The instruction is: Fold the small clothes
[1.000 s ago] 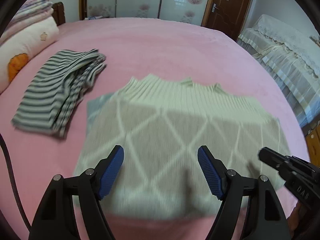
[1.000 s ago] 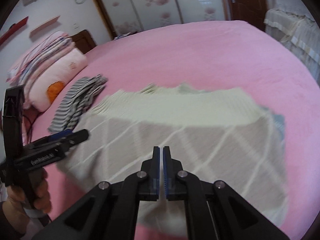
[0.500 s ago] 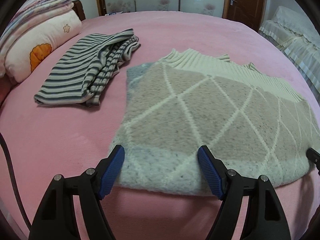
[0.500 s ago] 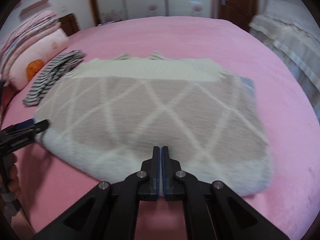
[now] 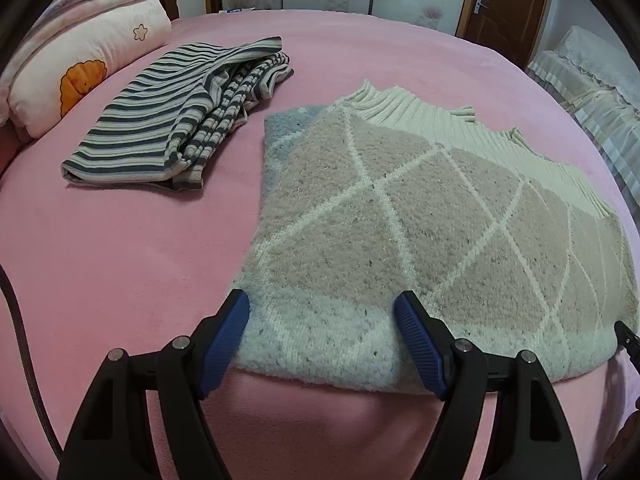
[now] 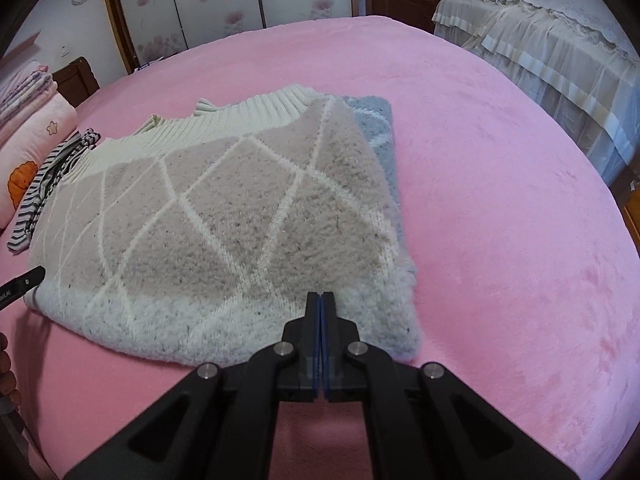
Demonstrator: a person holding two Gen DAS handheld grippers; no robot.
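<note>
1. Left wrist view: A folded fuzzy sweater (image 5: 420, 232), patterned in pale pink diamonds with white lines and a ribbed cream hem at its far edge, lies flat on a pink bed (image 5: 120, 248). The left gripper (image 5: 322, 320) hangs over the sweater's near white edge with its blue-padded jaws wide apart, gripping nothing (the fold's near left corner sits between them). A grey layer shows under the sweater's far left corner. To the left, well apart from the sweater, rests a folded striped garment (image 5: 168, 136); beyond it, a pink pillow (image 5: 84, 60) with an orange motif lies at the head of the bed.

2. Right wrist view: The right gripper (image 6: 321, 304) has its jaws pressed together just above the sweater's (image 6: 224, 216) near white edge, toward its right corner; whether any fabric is caught between them cannot be told. The tip of the other gripper shows at the left margin beside the sweater's near left corner. A cream-covered sofa (image 6: 552, 40) stands past the bed (image 6: 500, 200) on the right.
</note>
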